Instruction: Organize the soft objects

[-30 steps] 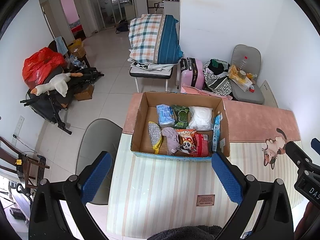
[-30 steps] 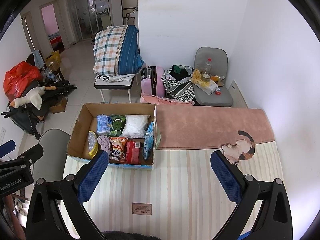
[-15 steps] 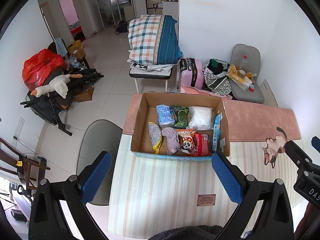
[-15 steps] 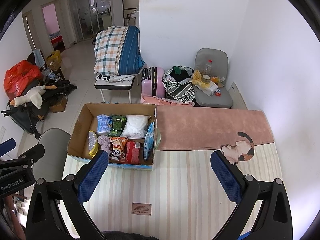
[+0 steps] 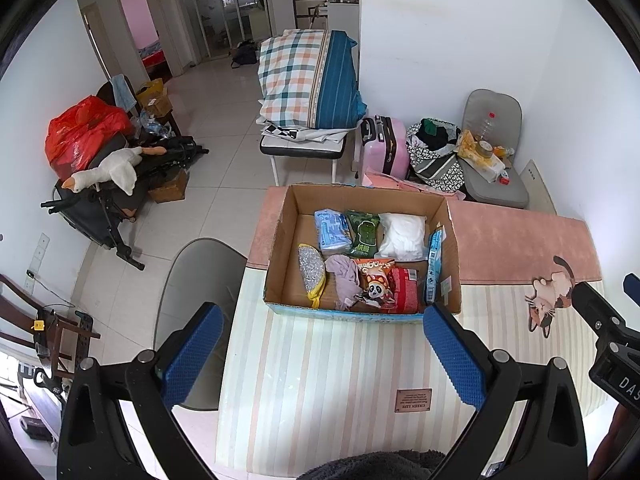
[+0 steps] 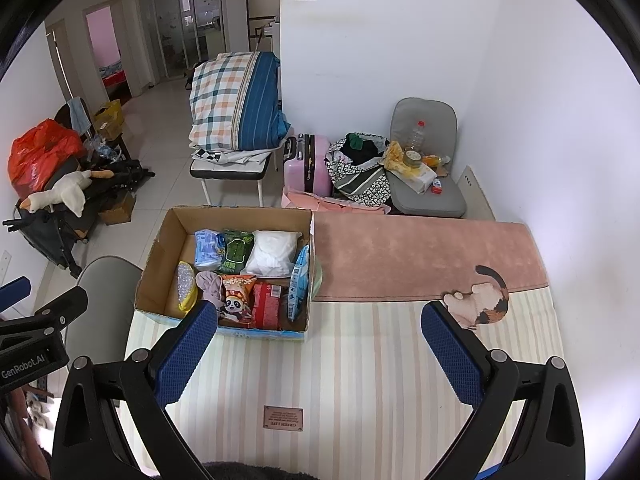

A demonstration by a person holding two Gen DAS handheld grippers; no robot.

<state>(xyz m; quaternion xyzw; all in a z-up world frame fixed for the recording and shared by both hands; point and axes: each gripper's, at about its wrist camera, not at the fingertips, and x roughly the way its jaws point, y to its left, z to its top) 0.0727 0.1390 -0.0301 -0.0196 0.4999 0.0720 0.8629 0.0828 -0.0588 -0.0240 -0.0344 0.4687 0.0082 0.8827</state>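
Note:
An open cardboard box [image 5: 280, 248] [image 6: 160, 248] stands on the striped table mat. Inside lie a blue tissue pack [image 5: 331, 232], a green pack [image 5: 363, 233], a white soft bag [image 5: 402, 236] [image 6: 274, 253], a silver-yellow sponge [image 5: 311, 274], a mauve cloth [image 5: 343, 278] [image 6: 211, 286], a panda snack bag [image 5: 374, 286] [image 6: 236, 300], a red pack [image 5: 404, 288] and an upright blue packet [image 5: 434, 264]. My left gripper [image 5: 320, 354] is open and empty, held above the mat in front of the box. My right gripper [image 6: 318, 354] is open and empty, right of the box.
A pink rug [image 6: 420, 256] with a cat figure [image 6: 480, 300] covers the table's far part. A grey chair [image 5: 200, 280] stands left of the table. Beyond are a bench with a plaid pillow [image 5: 308, 80], a pink suitcase [image 5: 380, 144] and a loaded grey chair [image 5: 492, 152].

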